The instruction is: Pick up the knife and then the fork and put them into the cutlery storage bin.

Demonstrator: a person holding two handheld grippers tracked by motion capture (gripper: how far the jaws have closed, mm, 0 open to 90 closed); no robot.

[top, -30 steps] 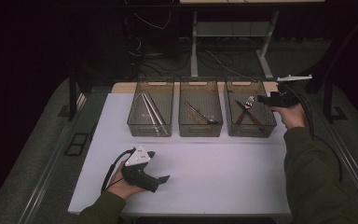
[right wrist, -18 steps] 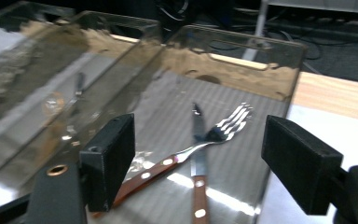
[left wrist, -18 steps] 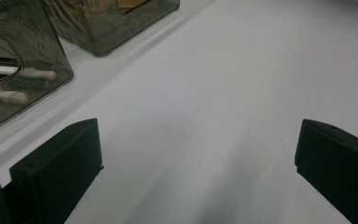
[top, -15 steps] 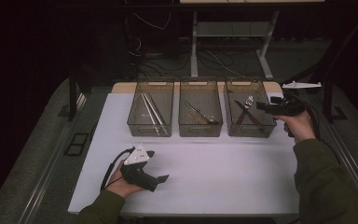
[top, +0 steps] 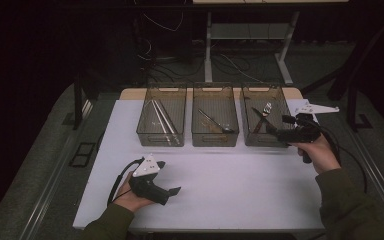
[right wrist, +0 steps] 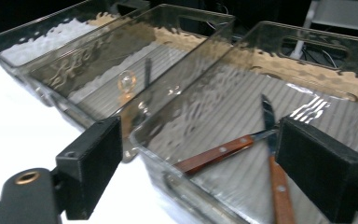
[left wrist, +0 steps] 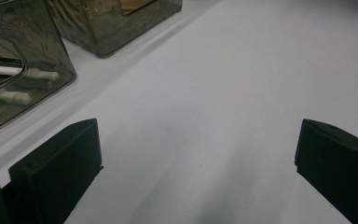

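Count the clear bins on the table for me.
3, in a row along the far edge: left bin with chopsticks, middle bin with a spoon, right bin with wooden-handled cutlery by the right gripper.

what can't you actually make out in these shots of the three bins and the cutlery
- High view: the pieces in the right bin are small and dim; their kind is unclear, and the right claw overlaps that bin's right edge.
- Right gripper view: two wooden-handled utensils are cut off by the bottom edge and a jaw; their tips blur against the bin floor.
- Left gripper view: the left bin is cut off by the frame edge, its contents smeared behind the tinted wall.
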